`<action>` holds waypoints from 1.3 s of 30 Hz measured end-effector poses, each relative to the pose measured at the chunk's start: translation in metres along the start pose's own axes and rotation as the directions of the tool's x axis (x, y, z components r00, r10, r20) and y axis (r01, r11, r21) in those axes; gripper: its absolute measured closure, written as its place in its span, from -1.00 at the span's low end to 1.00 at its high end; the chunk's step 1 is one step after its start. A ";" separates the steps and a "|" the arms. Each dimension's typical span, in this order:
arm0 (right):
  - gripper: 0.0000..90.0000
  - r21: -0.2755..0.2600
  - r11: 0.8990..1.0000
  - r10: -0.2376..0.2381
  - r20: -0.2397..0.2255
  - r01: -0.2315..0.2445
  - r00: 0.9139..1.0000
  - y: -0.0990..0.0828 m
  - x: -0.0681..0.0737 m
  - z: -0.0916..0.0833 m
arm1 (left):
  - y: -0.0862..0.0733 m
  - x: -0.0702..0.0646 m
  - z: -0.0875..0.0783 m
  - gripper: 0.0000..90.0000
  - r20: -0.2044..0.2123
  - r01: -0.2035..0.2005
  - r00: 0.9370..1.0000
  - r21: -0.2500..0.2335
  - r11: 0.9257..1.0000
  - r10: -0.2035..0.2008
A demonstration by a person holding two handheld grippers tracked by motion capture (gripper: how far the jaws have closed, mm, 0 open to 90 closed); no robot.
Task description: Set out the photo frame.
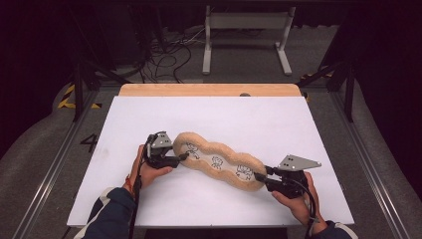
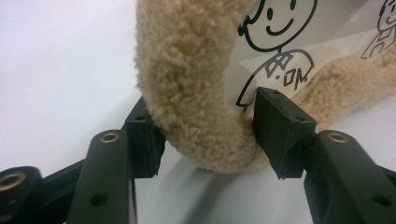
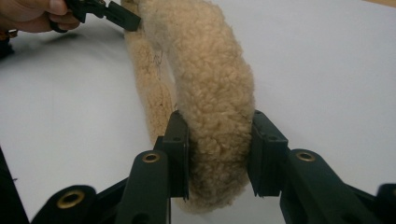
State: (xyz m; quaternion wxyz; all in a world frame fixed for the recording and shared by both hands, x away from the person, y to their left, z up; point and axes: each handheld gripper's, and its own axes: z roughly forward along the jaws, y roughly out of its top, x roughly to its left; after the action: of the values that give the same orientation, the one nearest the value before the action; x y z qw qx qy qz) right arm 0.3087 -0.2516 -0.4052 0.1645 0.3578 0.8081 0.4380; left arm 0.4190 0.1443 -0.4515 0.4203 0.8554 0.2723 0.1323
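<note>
- The fuzzy tan pencil case [image 1: 219, 160] lies slanted in the middle of the white table [image 1: 149, 114] in the high view. It runs from center left down to lower right. It has a clear window with little cartoon kids [image 1: 216, 162] on it.
- The left gripper [image 1: 180, 158] is at the upper left end of the case. In the left gripper view its jaws sit one on each side of the fuzzy rim [image 2: 196, 93]. The left pad touches the fur. The right pad presses by the clear window [image 2: 299, 42]. So it holds that end.
- The right gripper [image 1: 262, 178] is at the lower right end. In the right gripper view its jaws squeeze the fuzzy end [image 3: 215, 140] from both sides. It holds that end too.
- I think the step is getting a good hold on both ends, so the case can be lifted or moved.
- To do it well, squeeze softly. The fur is squishy and can slip.
- Keep the pads on the thick fuzzy edge, not on the slick window.
- Lift both ends together and keep them level, so the middle does not sag or twist.
</note>
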 end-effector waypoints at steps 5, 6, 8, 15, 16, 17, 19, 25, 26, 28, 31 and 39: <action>0.45 -0.012 1.000 0.003 0.012 -0.003 1.000 0.000 -0.002 0.002 | -0.002 -0.003 -0.005 0.08 -0.001 0.013 1.000 0.011 1.000 -0.013; 0.45 -0.015 1.000 0.002 0.015 -0.002 1.000 -0.001 -0.003 0.002 | -0.002 -0.003 -0.005 0.08 -0.001 0.014 1.000 0.012 1.000 -0.014; 0.45 -0.019 1.000 0.002 0.018 -0.002 1.000 -0.001 -0.004 0.003 | -0.003 -0.003 -0.007 0.08 0.004 0.015 1.000 0.016 1.000 -0.015; 0.29 -0.031 1.000 -0.001 0.040 0.002 0.999 -0.003 -0.002 0.001 | -0.002 0.000 -0.015 0.01 0.000 0.046 0.999 -0.038 0.998 -0.046; 0.27 -0.032 0.999 0.004 0.043 -0.002 0.999 -0.004 -0.002 0.000 | -0.002 0.000 -0.016 -0.01 -0.007 0.042 0.999 -0.049 0.998 -0.042; 0.27 -0.032 0.999 0.004 0.043 -0.002 0.999 -0.004 -0.002 0.000 | -0.002 0.000 -0.016 -0.02 -0.007 0.042 0.999 -0.049 0.998 -0.042; 0.26 -0.033 0.999 0.012 0.048 -0.011 0.999 -0.007 -0.002 -0.002 | -0.001 0.001 -0.018 0.00 -0.004 0.044 0.999 -0.075 0.996 -0.045; 0.43 -0.039 0.999 0.005 0.062 -0.002 0.998 -0.010 0.002 -0.003 | 0.000 -0.001 -0.019 0.24 -0.023 0.029 0.999 -0.073 0.997 -0.031; 0.45 -0.039 0.999 0.002 0.066 0.001 0.998 -0.010 0.001 -0.003 | -0.001 -0.001 -0.019 0.29 -0.021 0.031 0.999 -0.076 0.997 -0.033; 0.45 -0.039 0.999 0.000 0.067 0.002 0.998 -0.010 0.000 -0.002 | -0.002 0.000 -0.022 0.35 -0.014 0.028 0.999 -0.072 0.997 -0.030; 0.47 -0.043 0.999 0.005 0.073 -0.002 0.997 -0.009 -0.003 0.000 | -0.003 -0.001 -0.024 0.39 -0.012 0.018 1.000 -0.062 0.998 -0.019; 0.47 -0.037 0.999 -0.014 0.086 0.017 0.996 -0.004 -0.010 0.006 | -0.008 -0.010 -0.033 0.38 -0.025 0.004 1.000 -0.050 0.999 -0.006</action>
State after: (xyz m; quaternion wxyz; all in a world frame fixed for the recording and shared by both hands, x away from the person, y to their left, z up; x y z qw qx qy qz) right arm 0.3172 -0.2568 -0.4121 0.2090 0.3669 0.7947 0.4360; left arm 0.3929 0.1637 -0.4383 0.4384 0.8422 0.2763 0.1490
